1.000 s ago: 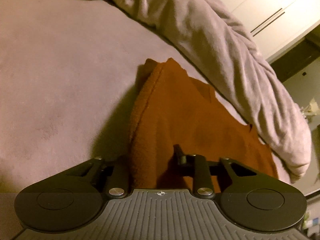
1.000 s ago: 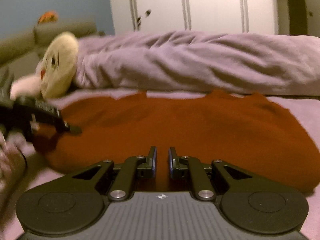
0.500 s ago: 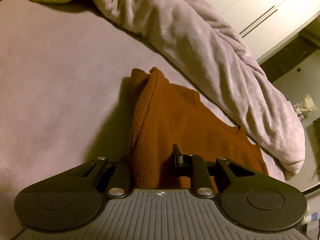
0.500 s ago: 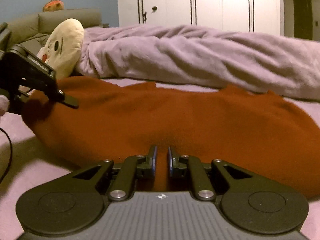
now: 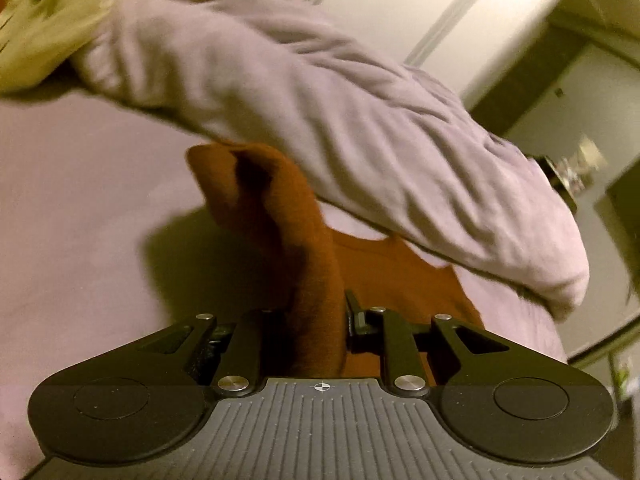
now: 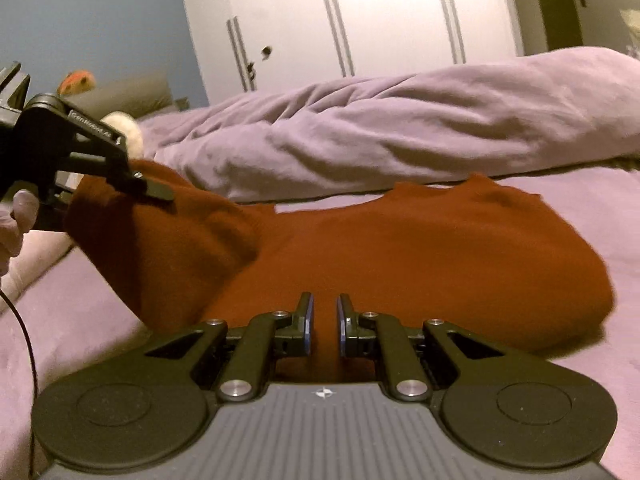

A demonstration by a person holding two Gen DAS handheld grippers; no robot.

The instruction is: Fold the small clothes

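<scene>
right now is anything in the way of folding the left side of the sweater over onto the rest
Nothing visible. The left gripper is shut on a lifted edge of the sweater, and the sweater's flat middle lies bare. The blanket lies bunched just behind it, beside the far edge, not on the landing area.

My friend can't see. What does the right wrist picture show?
The right gripper pinches the near edge of a rust-brown sweater lying on a purple bed. At the left, the left gripper lifts the sweater's other end. A rumpled purple blanket and white wardrobe doors lie behind.
</scene>
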